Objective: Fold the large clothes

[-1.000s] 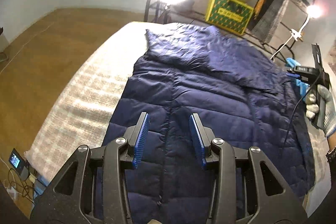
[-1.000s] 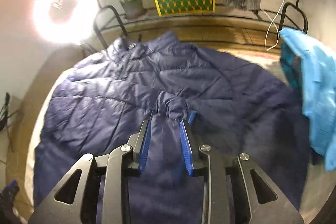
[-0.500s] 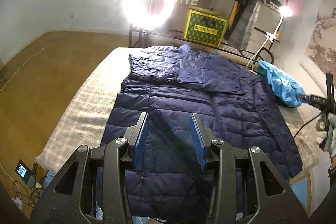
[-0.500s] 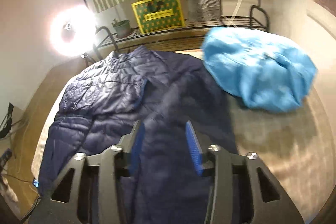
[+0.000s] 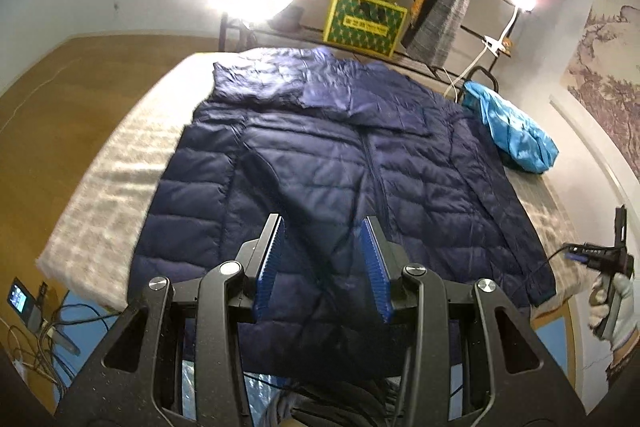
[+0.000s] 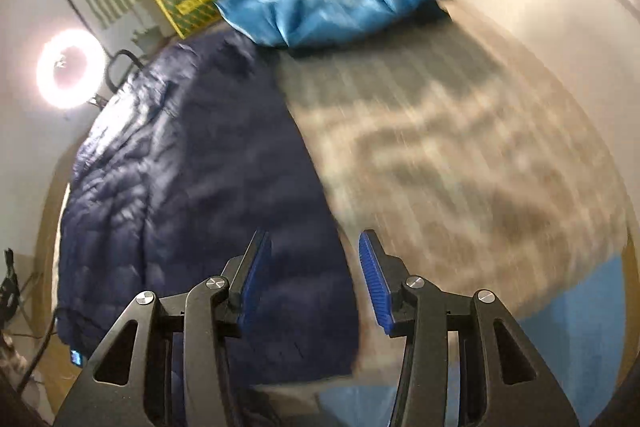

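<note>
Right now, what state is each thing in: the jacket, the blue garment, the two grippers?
Jacket: spread flat on the bed, one sleeve folded across its chest.
Blue garment: bunched in a heap beside the jacket.
Left gripper: open, empty.
Right gripper: open, empty, jaws have just been opening.

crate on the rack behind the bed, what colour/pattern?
The crate is yellow-framed with a dark green face in a small yellow diamond pattern; the left wrist view shows it best.
</note>
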A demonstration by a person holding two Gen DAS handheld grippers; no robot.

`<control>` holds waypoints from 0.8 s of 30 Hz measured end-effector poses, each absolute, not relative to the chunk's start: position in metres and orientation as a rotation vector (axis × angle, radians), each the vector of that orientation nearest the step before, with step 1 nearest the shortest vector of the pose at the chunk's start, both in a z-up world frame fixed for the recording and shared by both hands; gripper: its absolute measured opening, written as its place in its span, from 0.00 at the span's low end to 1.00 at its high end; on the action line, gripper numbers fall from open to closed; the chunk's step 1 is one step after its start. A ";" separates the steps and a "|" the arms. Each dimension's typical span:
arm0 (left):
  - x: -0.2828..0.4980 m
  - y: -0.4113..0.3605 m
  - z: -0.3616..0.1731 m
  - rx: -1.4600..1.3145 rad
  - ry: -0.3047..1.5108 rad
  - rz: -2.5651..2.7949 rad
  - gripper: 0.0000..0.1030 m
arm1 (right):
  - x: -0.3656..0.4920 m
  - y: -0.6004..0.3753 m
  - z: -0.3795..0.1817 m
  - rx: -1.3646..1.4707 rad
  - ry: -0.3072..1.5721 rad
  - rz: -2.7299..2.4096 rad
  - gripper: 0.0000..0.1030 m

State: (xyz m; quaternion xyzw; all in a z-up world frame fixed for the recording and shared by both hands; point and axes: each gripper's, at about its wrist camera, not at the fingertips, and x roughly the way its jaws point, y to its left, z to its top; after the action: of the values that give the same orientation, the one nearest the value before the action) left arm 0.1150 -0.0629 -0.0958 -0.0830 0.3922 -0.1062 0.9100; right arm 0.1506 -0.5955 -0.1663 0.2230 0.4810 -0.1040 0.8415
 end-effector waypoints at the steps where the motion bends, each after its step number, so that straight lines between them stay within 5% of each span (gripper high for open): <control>1: 0.115 -0.065 -0.098 -0.170 0.818 -0.223 0.40 | 0.146 -0.597 -0.173 0.488 1.030 -0.217 0.43; 17: 0.114 -0.078 -0.111 -0.138 0.852 -0.249 0.40 | 0.118 -0.593 -0.216 0.614 1.092 -0.209 0.43; 21: 0.113 -0.074 -0.111 -0.140 0.846 -0.239 0.40 | 0.120 -0.590 -0.211 0.625 1.073 -0.157 0.09; 24: 0.113 -0.070 -0.109 -0.145 0.844 -0.228 0.40 | 0.121 -0.588 -0.201 0.609 1.044 -0.144 0.05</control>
State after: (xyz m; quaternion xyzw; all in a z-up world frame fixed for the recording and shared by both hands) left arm 0.1133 -0.0699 -0.1095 -0.0702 0.4082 -0.1101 0.9035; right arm 0.1214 -0.5884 -0.2012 0.2860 0.4903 -0.0677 0.8205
